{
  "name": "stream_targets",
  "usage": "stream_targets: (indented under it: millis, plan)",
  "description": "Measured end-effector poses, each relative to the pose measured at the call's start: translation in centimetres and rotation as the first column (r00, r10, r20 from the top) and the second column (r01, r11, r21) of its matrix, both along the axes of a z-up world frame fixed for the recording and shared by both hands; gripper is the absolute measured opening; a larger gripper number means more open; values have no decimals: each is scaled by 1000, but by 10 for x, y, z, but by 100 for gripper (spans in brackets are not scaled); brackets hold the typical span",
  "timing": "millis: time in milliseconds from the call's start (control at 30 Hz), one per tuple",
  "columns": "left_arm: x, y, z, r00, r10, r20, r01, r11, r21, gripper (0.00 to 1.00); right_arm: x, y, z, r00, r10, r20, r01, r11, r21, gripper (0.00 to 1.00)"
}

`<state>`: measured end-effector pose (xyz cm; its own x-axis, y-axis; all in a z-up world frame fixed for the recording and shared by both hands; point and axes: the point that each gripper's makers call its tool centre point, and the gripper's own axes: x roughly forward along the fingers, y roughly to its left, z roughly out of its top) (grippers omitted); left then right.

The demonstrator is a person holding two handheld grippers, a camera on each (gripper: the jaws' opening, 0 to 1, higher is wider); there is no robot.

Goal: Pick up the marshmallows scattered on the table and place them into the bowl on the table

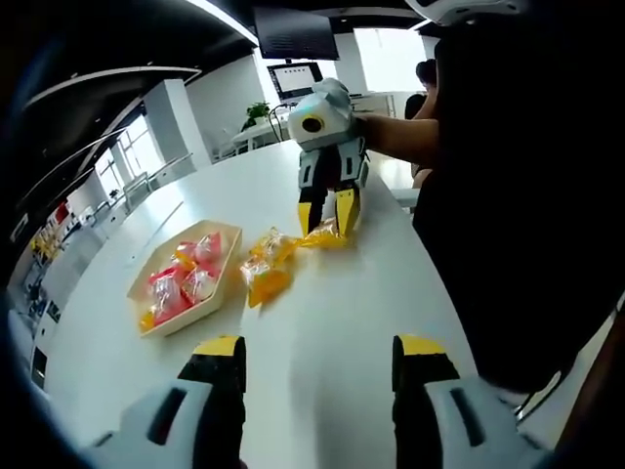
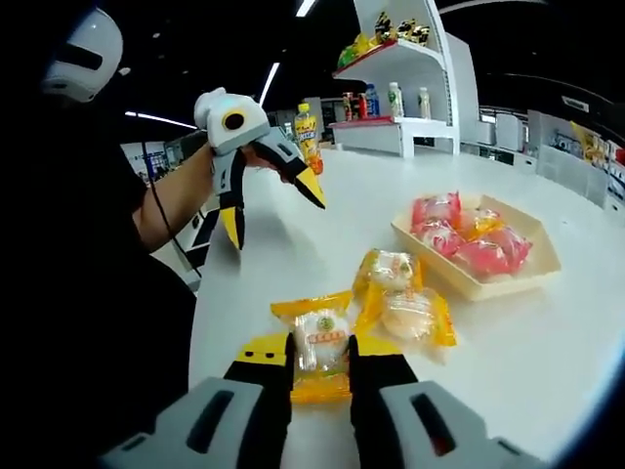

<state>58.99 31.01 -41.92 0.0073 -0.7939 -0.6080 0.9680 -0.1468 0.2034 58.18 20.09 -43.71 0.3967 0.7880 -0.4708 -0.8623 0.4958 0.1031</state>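
A shallow wooden bowl (image 1: 190,318) (image 2: 430,259) on the white table holds several pink and orange marshmallow packets (image 2: 459,244). Two orange packets (image 1: 266,266) (image 2: 402,293) lie beside it on the table. A third orange packet (image 2: 320,347) (image 1: 327,235) lies on the table between the jaws of my right gripper (image 2: 320,350) (image 1: 326,220), which presses on both its sides. My left gripper (image 1: 320,347) (image 2: 274,215) is open with nothing in it, held above the table a little away from the packets.
The table's curved edge (image 1: 430,283) runs close to the person's dark clothing. Shelves with bottles (image 2: 391,98) stand beyond the far side of the table. Bare white tabletop (image 1: 322,313) lies around the packets.
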Motion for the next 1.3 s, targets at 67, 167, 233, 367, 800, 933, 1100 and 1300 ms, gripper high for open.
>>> stream_targets:
  millis: [67,167,233,367,800,933,1100,1300]
  plan:
    - [0,0,0,1000,1,1,-1,1000,0,59,0,-1,4,1000,2,3,-2,1000,11,22]
    - [1,0,1,1000,2,0,-2,1000,-3,59,1,0,11,1000,1,5,-1,999,45,22]
    - [0,0,0,1000,1,0,-1,1000,-1,59,1,1,13,1000,0,15,-1,999,45,22]
    - [0,-1,0,1000,-1,-1,1,1000,0,59,2,1,16,1000,0,23,-1,999,54,22]
    - [1,0,-1,1000,0,-1,0,1000,1,59,10,1,27,996,-10,86,4,998,67,22]
    - [1,1,-1,1000,1,-3,-1,1000,2,59,15,-1,31,994,-22,108,14,997,74,22]
    - [1,2,-1,1000,3,-1,-3,1000,0,59,24,-5,34,990,-49,133,40,996,74,21]
    - [0,1,-3,1000,1,-7,-1,1000,3,59,37,-5,48,973,-89,213,65,991,116,21]
